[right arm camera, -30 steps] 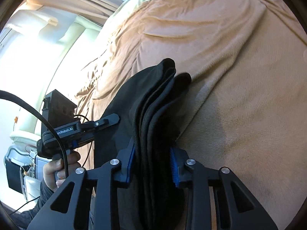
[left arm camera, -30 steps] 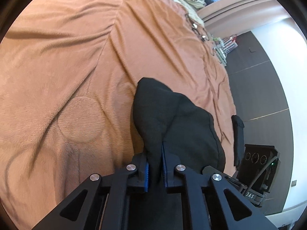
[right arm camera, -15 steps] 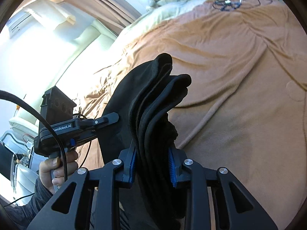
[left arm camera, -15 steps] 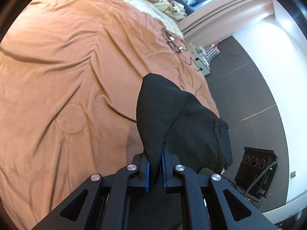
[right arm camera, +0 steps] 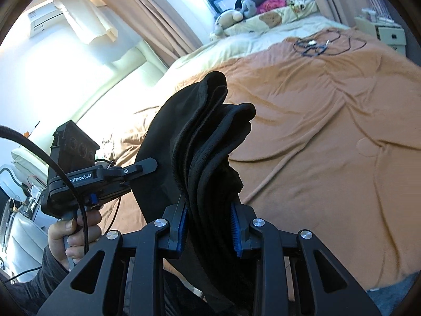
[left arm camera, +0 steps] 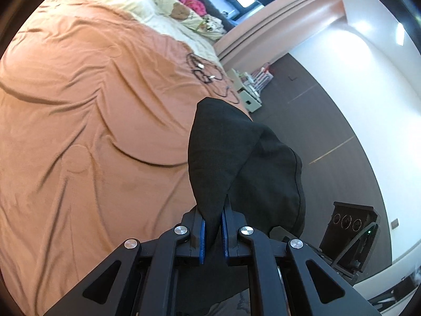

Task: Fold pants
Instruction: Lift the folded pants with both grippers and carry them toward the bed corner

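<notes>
The black pants (left arm camera: 236,158) hang in the air above an orange-brown bedspread (left arm camera: 92,118). My left gripper (left arm camera: 213,233) is shut on a thin fold of the black cloth, which rises in a peak in front of its blue pads. My right gripper (right arm camera: 209,229) is shut on a thick bunch of several layers of the pants (right arm camera: 208,137). In the right wrist view the left gripper's body (right arm camera: 86,181) shows at the left, held by a person's hand (right arm camera: 68,239). The lower part of the pants is hidden below both grippers.
The bedspread (right arm camera: 329,131) is wrinkled, with black cables (right arm camera: 318,44) lying near its far end. Stuffed toys (right arm camera: 236,10) and cream pillows lie at the head of the bed. Dark floor (left arm camera: 315,110) and a white wall lie to the right of the bed.
Both grippers have risen and tilted up with the pants, so the bed lies farther below and the pillows, toys and window have come into view. Both grips are unchanged.
</notes>
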Demonstrator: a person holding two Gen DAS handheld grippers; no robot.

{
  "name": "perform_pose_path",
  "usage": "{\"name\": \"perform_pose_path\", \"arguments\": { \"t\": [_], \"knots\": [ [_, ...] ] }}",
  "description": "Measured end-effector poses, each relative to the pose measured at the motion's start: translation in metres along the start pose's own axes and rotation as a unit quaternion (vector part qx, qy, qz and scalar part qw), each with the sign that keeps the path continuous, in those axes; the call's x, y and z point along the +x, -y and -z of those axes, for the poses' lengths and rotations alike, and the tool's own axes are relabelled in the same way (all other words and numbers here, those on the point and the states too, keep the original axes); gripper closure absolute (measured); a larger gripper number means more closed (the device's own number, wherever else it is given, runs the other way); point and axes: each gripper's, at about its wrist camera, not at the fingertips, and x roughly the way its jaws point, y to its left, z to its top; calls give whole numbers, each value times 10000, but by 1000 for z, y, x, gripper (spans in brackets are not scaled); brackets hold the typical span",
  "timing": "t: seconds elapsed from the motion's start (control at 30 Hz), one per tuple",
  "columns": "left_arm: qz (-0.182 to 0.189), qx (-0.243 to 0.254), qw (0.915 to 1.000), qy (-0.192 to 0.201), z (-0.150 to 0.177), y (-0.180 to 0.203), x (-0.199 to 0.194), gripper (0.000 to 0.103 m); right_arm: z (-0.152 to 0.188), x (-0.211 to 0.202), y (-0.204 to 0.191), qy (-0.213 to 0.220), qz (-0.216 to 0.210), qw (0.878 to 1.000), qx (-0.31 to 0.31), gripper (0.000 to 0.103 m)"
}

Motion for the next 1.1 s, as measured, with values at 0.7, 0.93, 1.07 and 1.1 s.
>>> {"name": "perform_pose_path", "arguments": {
  "t": [0.7, 0.93, 1.07, 1.1],
  "knots": [
    [434, 880, 9952, -56, 35, 150, 36, 93, 50, -176, 20, 816, 321, 9960, -175, 79],
    [649, 1192, 9900, -395, 48, 201, 102, 93, 67, -222, 61, 1005, 635, 9929, 33, 79],
    [817, 1303, 9864, -587, 53, 225, 144, 93, 72, -245, 74, 1099, 831, 9904, 75, 79],
    [843, 1315, 9858, -614, 52, 228, 151, 93, 73, -249, 76, 1116, 870, 9899, 91, 79]
  ]
}}
